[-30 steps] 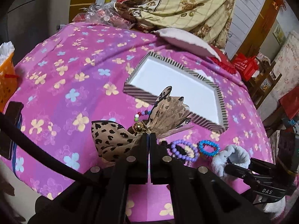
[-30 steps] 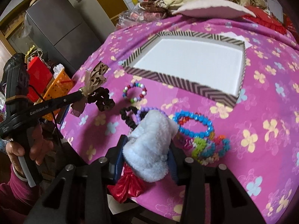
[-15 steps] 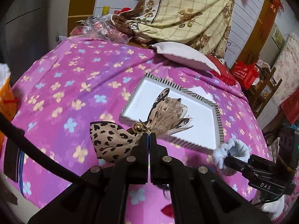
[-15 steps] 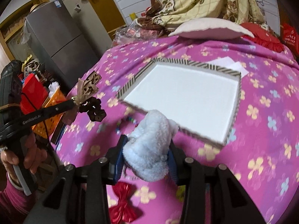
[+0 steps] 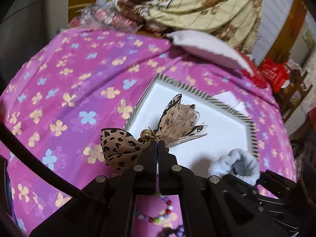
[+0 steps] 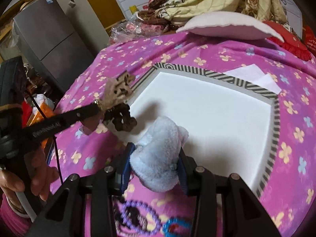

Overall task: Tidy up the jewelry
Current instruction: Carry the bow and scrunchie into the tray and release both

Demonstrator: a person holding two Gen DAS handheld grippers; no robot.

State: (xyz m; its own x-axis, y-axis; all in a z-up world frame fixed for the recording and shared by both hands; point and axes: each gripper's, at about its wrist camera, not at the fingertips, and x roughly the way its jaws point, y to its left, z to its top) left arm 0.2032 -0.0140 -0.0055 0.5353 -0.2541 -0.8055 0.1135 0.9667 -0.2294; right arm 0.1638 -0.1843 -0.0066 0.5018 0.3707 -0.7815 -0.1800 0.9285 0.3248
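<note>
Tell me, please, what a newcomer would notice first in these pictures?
Likely the leopard-print fabric bow with a gold bead, pinched in the left hand-held gripper at the near-left edge of the white striped-rimmed tray. Next, the fluffy pale-blue scrunchie in the right hand-held gripper, all above the pink flowered cloth.

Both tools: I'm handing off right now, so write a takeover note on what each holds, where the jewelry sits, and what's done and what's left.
Left tool: shut on the leopard bow, held above the near left edge of the striped tray.
Right tool: shut on the fluffy white scrunchie, above the tray's near edge.
Done: both items picked up; the tray looks empty.
Left: set both in the tray, then collect the bead bracelets lying on the purple cloth near the tools.
</note>
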